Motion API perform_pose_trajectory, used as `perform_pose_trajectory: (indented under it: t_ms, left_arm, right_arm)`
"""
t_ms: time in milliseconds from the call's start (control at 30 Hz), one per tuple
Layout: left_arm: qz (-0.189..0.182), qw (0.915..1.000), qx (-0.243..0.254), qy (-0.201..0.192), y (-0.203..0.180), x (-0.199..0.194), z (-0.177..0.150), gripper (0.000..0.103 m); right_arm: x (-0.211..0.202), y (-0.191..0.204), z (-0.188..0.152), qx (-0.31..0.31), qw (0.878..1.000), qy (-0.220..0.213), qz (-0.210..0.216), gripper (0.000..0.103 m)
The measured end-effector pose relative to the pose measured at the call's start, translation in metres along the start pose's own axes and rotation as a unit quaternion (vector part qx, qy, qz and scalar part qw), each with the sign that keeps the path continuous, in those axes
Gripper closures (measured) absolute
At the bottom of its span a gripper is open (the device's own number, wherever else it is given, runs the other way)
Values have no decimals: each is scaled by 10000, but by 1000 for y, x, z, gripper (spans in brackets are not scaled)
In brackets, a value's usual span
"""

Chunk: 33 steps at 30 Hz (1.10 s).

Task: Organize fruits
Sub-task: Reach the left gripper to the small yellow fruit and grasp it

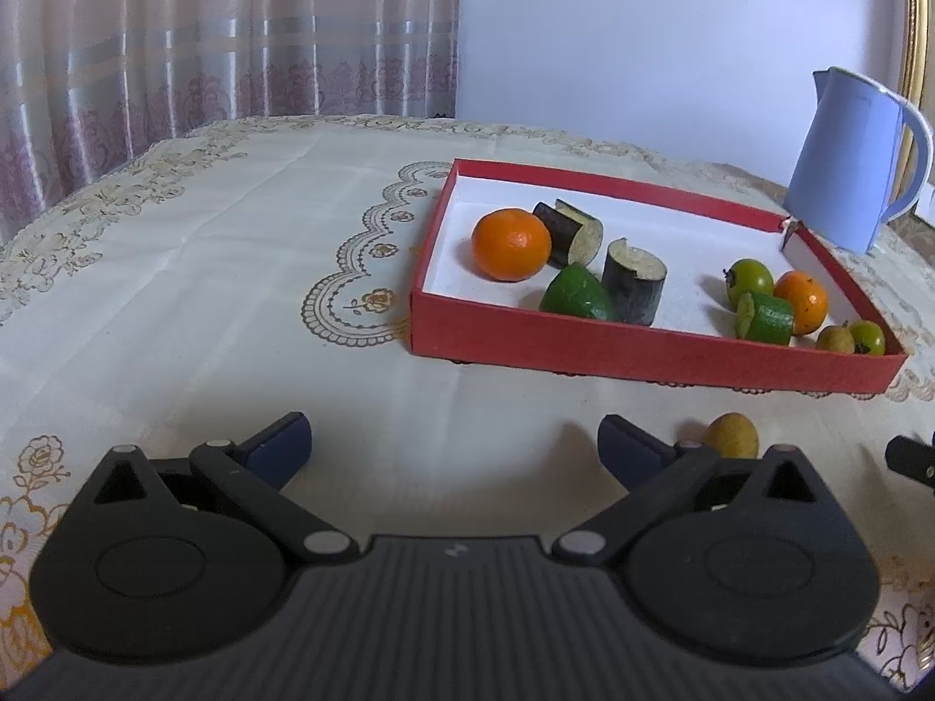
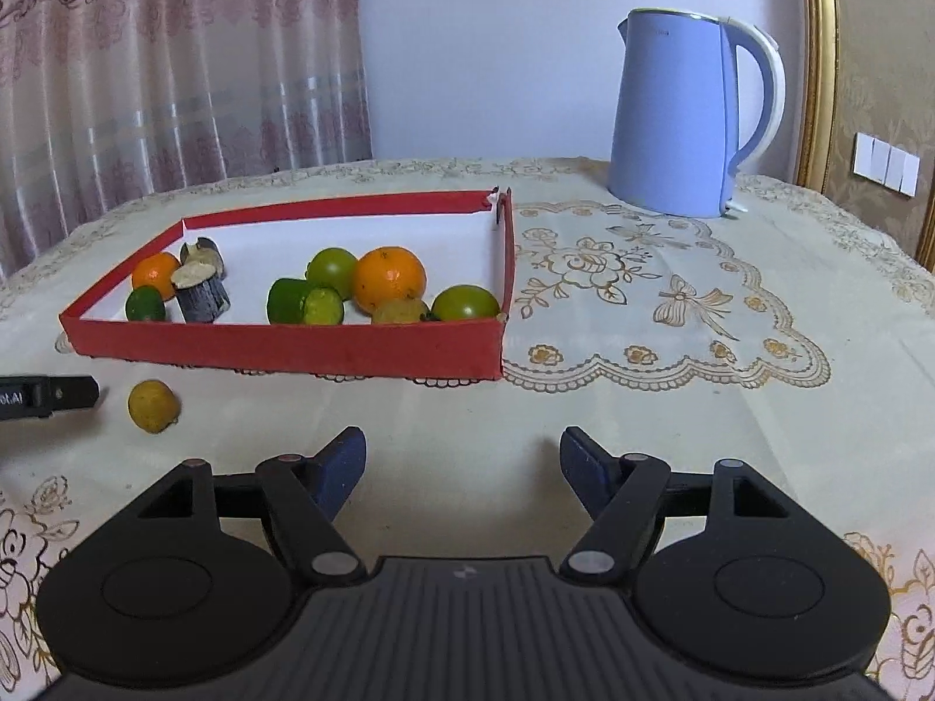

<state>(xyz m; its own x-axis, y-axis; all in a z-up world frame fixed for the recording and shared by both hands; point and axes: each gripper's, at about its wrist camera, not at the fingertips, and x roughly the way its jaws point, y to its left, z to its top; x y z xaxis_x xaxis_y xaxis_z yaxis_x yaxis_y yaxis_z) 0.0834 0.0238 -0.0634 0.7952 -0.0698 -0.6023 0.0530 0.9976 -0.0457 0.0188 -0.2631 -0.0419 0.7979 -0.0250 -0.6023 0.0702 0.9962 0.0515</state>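
A red tray [image 1: 643,347] [image 2: 280,344] with a white floor holds two oranges [image 1: 511,244] [image 2: 388,279], green fruits [image 1: 750,281] [image 2: 466,302], cut green pieces [image 1: 575,294] [image 2: 304,302] and dark eggplant chunks [image 1: 634,280] [image 2: 201,291]. A small yellow fruit [image 1: 730,435] [image 2: 153,405] lies on the tablecloth in front of the tray. My left gripper [image 1: 456,447] is open and empty, just left of that fruit. My right gripper [image 2: 461,467] is open and empty, to its right.
A blue kettle [image 1: 847,166] [image 2: 684,117] stands behind the tray's right end. The round table has an embroidered cream cloth [image 2: 672,304]. A curtain [image 1: 204,58] hangs behind. The left gripper's tip [image 2: 52,394] shows at the right wrist view's left edge.
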Motion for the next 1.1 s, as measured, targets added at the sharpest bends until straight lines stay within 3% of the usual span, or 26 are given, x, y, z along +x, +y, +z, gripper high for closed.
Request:
perform_pose_trajectory:
  t_ms: [100,233,367,767,1100]
  left_arm:
    - [92,9999,29,33,-2,0,0,0]
    - [132,9999,50,45,-5,-3,1,0]
    - [-76,9999,24,100,-12,-8,3,0]
    - [-378,9968,699,-111,-50,-19,3,0]
    - [-458,9940,992,-103,-68,-11,3,0]
  right_arm:
    - [6,1,-1,-15,9998,178,-131,28]
    - [5,-3,-1,70,9998,173,-5,22]
    - [7,3,-1,-74,9997,234,-44,20]
    - [8,3,-1,-101,9996,255,-27,17]
    - [8,3,-1,-101,9996,257,-24,16]
